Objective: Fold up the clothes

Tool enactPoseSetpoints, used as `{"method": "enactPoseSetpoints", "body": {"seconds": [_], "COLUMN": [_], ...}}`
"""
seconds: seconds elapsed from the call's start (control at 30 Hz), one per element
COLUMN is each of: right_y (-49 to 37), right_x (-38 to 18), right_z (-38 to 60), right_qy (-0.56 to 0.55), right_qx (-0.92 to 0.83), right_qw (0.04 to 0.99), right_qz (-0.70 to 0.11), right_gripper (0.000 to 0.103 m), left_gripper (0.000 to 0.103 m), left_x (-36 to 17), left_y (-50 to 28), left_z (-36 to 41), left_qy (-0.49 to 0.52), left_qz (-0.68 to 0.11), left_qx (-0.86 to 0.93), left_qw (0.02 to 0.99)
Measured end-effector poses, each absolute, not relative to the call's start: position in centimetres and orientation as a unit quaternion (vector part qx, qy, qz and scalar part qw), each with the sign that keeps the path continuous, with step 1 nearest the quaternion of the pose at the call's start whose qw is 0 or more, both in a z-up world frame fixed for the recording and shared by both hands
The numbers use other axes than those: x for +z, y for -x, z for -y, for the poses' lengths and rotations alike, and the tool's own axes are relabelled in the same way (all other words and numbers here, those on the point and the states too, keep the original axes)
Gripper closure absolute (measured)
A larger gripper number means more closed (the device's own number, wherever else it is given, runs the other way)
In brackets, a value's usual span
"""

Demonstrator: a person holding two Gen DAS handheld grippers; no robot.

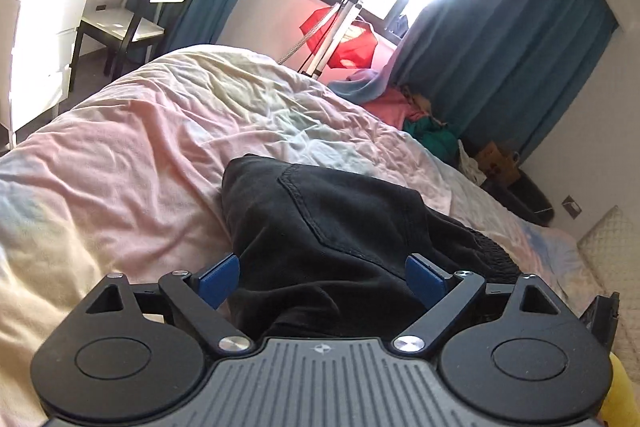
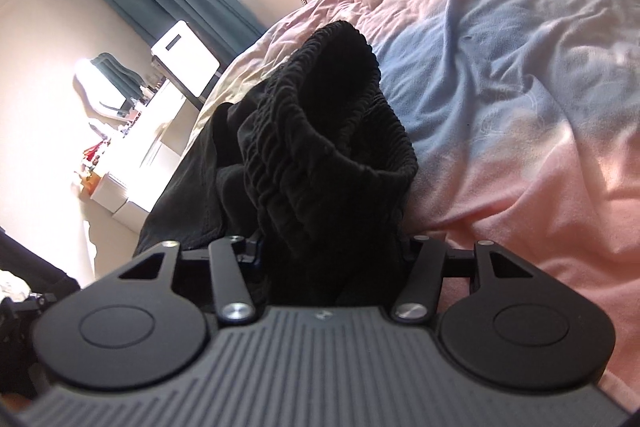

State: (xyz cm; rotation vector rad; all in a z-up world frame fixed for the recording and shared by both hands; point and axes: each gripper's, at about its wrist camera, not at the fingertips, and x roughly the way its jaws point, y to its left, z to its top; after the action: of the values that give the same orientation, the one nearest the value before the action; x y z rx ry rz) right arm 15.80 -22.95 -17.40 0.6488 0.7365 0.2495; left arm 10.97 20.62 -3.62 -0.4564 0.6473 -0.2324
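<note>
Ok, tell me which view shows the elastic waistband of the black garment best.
Right wrist view: the gathered waistband stands open and fills the frame's middle. The left wrist view shows mostly the garment's pocket side, with only a strip of ribbed waistband at its right edge.

The left claw (image 1: 322, 277) points forward and somewhat downward, its two blue pads (image 1: 219, 282) spread wide apart with black cloth lying in the gap, neither pad visibly pressing on it. The right claw (image 2: 334, 247) also tilts downward and is rolled to one side, so its view stands slanted. Its jaws are drawn about halfway in, with bunched black fabric filling the space between the fingers; the fingertips are buried in the folds, so whether they truly pinch the cloth cannot be made out.
</note>
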Motion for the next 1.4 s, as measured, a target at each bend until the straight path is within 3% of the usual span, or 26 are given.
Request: {"method": "enactPoseSetpoints", "body": {"seconds": [0.27, 0.57, 0.73, 0.83, 1.0, 1.2, 1.4], "right_y": [-16.5, -16.6, -16.4, -16.2, -15.5, -15.0, -17.2], "right_x": [-16.5, -16.6, -16.8, -16.4, -12.5, -6.5, -1.3], "right_z": [21.9, 21.7, 21.3, 21.3, 21.6, 26.2, 35.7], "right_qy": [-0.289, -0.28, -0.283, -0.282, -0.276, -0.297, -0.334], "right_qx": [0.116, 0.114, 0.111, 0.112, 0.127, 0.126, 0.083], "right_qw": [0.883, 0.887, 0.888, 0.891, 0.901, 0.911, 0.915], "right_qz": [-0.352, -0.349, -0.345, -0.339, -0.31, -0.258, -0.212], "right_gripper": [0.047, 0.047, 0.048, 0.052, 0.065, 0.066, 0.066], "left_gripper": [0.008, 0.007, 0.031, 0.043, 0.053, 0.054, 0.053], "left_x": [-9.3, -12.7, -12.4, -11.5, -8.3, -0.7, 5.4], "left_y": [-16.5, -17.6, -16.9, -16.1, -15.2, -16.8, -24.6], "left_z": [-21.9, -22.1, -21.2, -21.0, -20.1, -15.6, -3.6], "left_qy": [0.285, 0.364, 0.327, 0.32, 0.325, 0.317, 0.292], "left_qz": [-0.429, -0.444, -0.419, -0.403, -0.388, -0.36, -0.338], "left_qx": [-0.133, -0.169, -0.162, -0.163, -0.163, -0.202, -0.263], "left_qw": [0.847, 0.801, 0.831, 0.842, 0.847, 0.854, 0.855]}}
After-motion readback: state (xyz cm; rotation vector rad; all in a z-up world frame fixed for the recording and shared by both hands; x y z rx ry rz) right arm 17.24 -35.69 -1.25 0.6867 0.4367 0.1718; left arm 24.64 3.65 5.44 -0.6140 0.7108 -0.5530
